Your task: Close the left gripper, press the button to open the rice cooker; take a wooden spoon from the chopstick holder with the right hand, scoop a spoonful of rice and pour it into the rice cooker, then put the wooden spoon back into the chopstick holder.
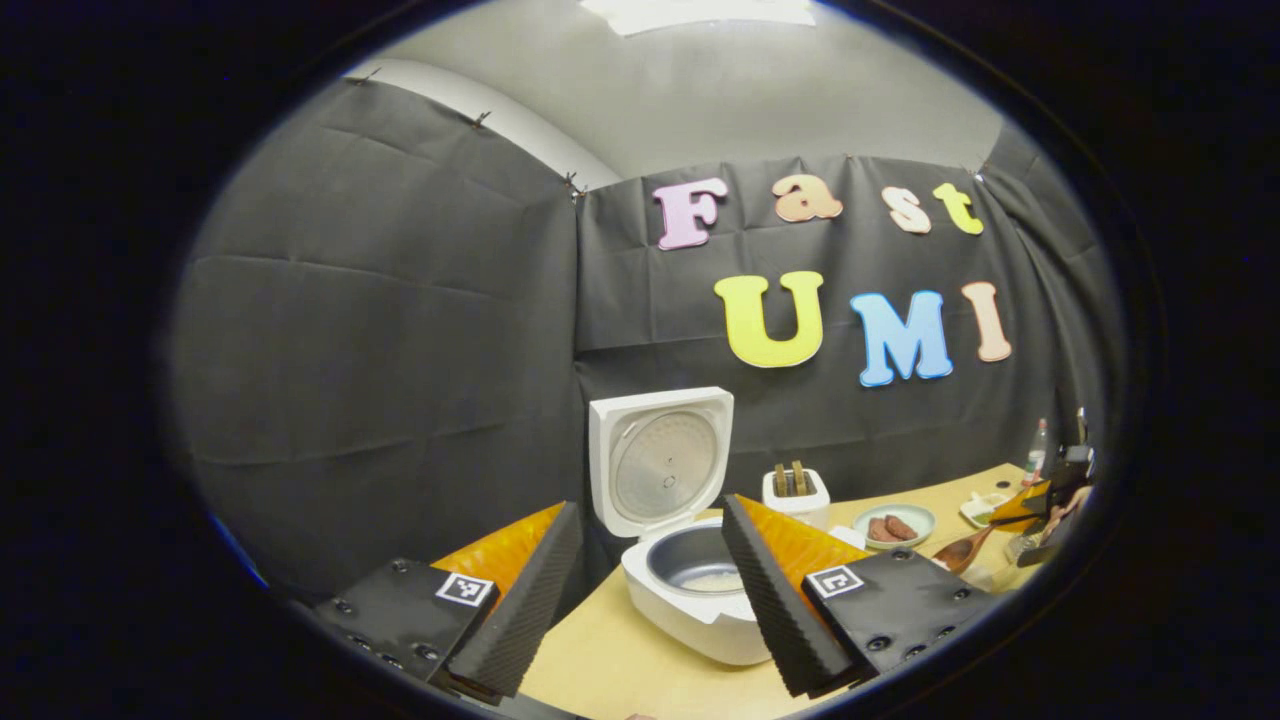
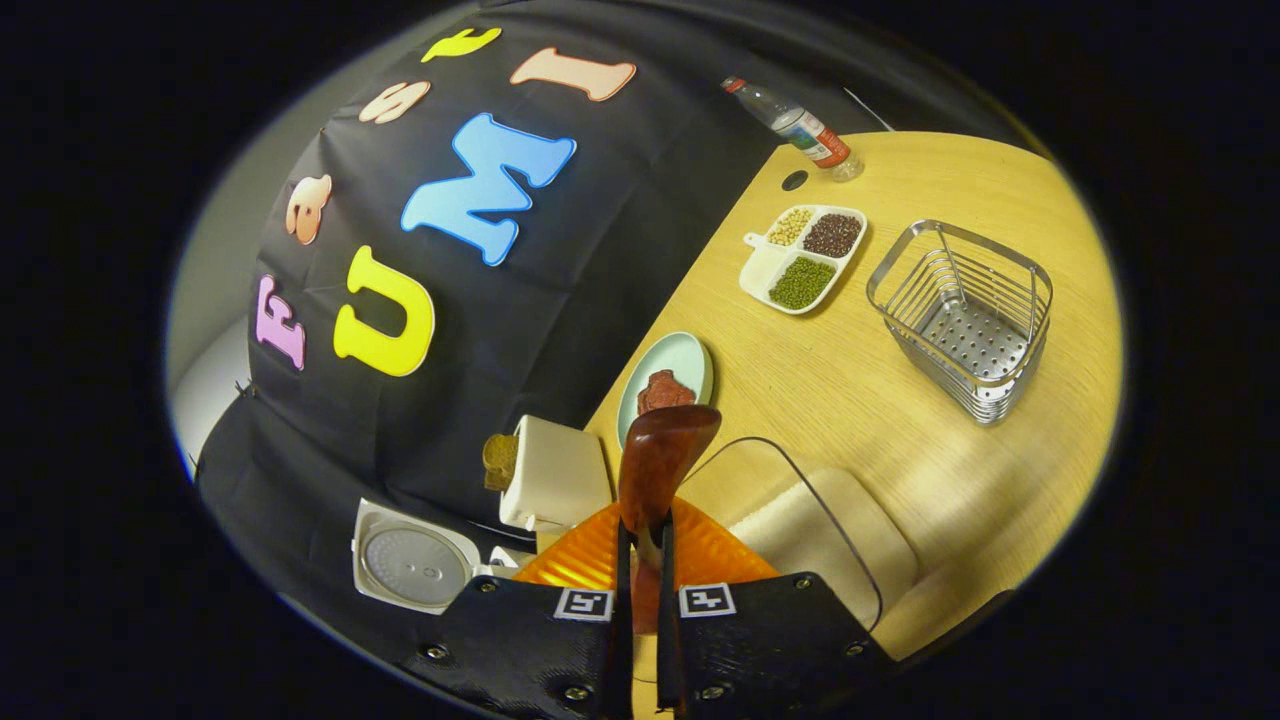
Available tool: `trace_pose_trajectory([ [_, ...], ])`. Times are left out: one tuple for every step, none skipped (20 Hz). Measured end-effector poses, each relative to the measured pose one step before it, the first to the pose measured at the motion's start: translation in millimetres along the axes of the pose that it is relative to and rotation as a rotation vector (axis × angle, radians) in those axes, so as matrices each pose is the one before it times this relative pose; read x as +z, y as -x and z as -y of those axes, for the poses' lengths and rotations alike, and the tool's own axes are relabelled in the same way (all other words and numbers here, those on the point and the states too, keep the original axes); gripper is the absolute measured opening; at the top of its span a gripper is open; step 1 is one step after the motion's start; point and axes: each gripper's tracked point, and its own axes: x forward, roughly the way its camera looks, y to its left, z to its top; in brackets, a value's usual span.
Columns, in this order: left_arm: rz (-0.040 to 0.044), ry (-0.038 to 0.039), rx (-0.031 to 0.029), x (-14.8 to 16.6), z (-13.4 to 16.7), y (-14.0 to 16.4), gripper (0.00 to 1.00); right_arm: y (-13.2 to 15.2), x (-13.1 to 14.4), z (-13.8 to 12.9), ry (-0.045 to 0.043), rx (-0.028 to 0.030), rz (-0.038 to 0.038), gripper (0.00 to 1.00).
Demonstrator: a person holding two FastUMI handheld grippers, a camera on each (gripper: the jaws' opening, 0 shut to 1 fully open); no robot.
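The white rice cooker (image 1: 690,610) stands open on the wooden table, its lid (image 1: 660,465) upright; a little white rice lies in the grey inner pot (image 1: 690,560). My left gripper (image 1: 650,505) is open and holds nothing, its fingers framing the cooker from just in front. My right gripper (image 2: 645,530) is shut on the handle of the wooden spoon (image 2: 665,450), whose bowl points forward above a clear container of rice (image 2: 820,530). I see no rice on the spoon. The wire chopstick holder (image 2: 965,320) stands beyond, to the right. Far right in the left gripper view, the right gripper (image 1: 1050,500) holds the spoon (image 1: 965,550).
A white toaster (image 1: 795,495) with bread stands behind the cooker. Beside it is a pale green plate (image 2: 690,360) with meat. A divided tray (image 2: 760,275) of beans and a plastic bottle (image 2: 800,125) sit near the table's far edge.
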Motion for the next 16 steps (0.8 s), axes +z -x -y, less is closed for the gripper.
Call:
trace_pose_trajectory([
  [0.00019,0.00248,-0.00119,-0.28,1.48,-0.41,0.98,1.22,0.91,-8.57,-0.02228,0.02262,-0.00286,0.10],
  [-0.00023,0.00297,-0.00122,-0.54,-0.19,-0.93,0.98,-0.15,1.03,-8.28,-0.01945,0.02141,-0.00197,0.10],
  [0.00006,0.00335,-0.00101,0.10,-0.63,-1.07,0.98,1.86,0.73,-8.50,-0.01853,0.01835,0.00034,0.10],
  [0.00390,0.00408,-0.00073,-0.84,-0.70,0.32,0.98,-2.13,-0.02,-9.14,-0.01618,0.01977,-0.00392,0.10],
  [0.00467,0.00116,0.00236,1.48,-2.23,-0.49,0.98,0.30,-1.82,-9.45,-0.01091,0.02065,-0.00659,0.09],
  [0.00194,0.00060,0.00383,0.86,-3.71,-1.16,0.96,-1.36,-1.34,-9.74,-0.00827,0.02020,-0.00653,0.10],
  [-0.00049,0.00255,0.00472,-0.24,-3.51,-1.12,1.00,-2.49,-3.78,-8.67,-0.00469,0.01756,-0.00454,0.10],
  [-0.00246,0.00412,0.00519,-3.57,-4.90,-0.54,0.99,-2.58,-3.10,-7.94,-0.00113,0.01566,-0.00468,0.10],
  [-0.00410,0.00385,0.00559,-1.82,-5.04,0.86,0.98,-3.54,-3.23,-9.09,0.00116,0.01560,-0.00534,0.10],
  [-0.00198,0.00286,0.00646,-0.57,-5.57,0.19,0.98,-4.76,-3.43,-9.11,0.00240,0.01354,-0.00796,0.10],
  [0.00007,0.00151,0.00658,0.49,-4.81,-1.04,0.98,-5.07,-5.88,-8.46,0.00134,0.01320,-0.00838,0.10],
  [0.00113,0.00045,0.00733,-0.93,-4.69,-0.76,0.98,-4.94,-2.92,-7.27,0.00132,0.01201,-0.00875,0.10],
  [-0.00003,0.00260,0.00639,0.52,-4.53,0.26,0.98,-6.87,-6.23,-7.84,0.00235,0.00874,-0.01021,0.10],
  [-0.00123,0.00387,0.00543,-2.40,-5.79,1.38,0.98,-6.78,-6.14,-6.49,0.00534,0.00845,-0.01142,0.10],
  [-0.00091,0.00243,0.00587,-1.58,-5.33,1.68,0.92,-5.16,-7.49,-7.38,0.01065,0.00867,-0.01008,0.10],
  [-0.00005,0.00189,0.00688,-0.72,-4.96,1.15,0.92,-6.44,-6.27,-6.56,0.01018,0.00874,-0.01148,0.10],
])
